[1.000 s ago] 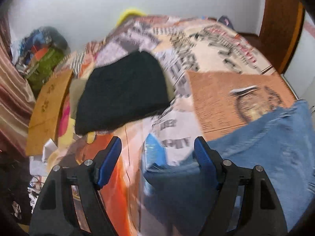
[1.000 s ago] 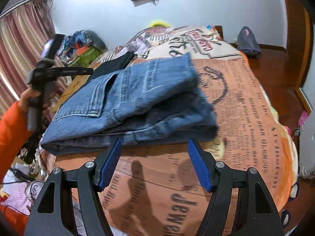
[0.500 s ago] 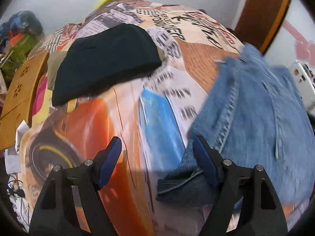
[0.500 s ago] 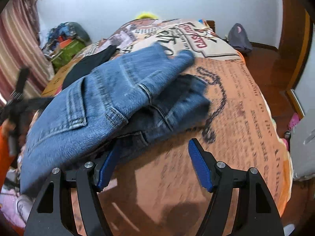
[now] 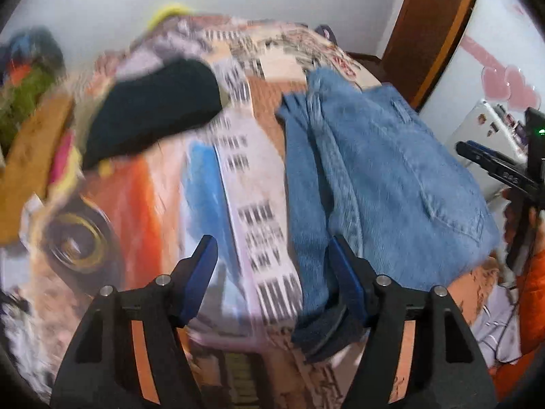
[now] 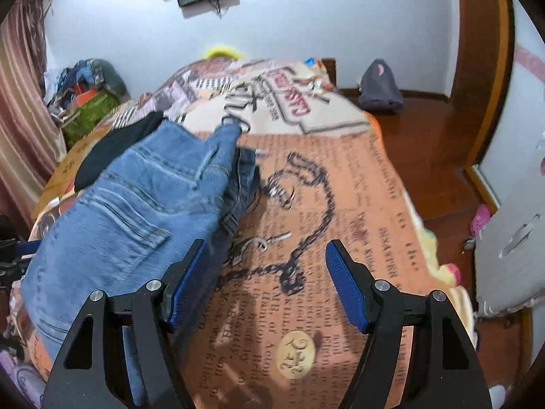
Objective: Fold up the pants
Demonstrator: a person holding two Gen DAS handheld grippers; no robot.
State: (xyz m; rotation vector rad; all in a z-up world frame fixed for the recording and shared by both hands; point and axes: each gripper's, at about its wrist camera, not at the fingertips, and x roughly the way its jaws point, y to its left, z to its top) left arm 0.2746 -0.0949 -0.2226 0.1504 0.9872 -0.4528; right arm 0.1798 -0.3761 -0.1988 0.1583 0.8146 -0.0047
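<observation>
One folded jeans [image 5: 391, 170] at my left gripper [image 5: 272, 269] jaws' right edge, just narrowing but unclenched; right gripper [image 6: 265, 279] released over bare bed [image 6: 357, 204].

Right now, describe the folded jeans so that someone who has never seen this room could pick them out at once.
Find the bed covered by an orange and cream newspaper-print spread. On it lie two folded garments: the jeans nearer the cameras and a black garment further back. The jeans are the faded blue denim bundle with a stitched back pocket on top.
</observation>
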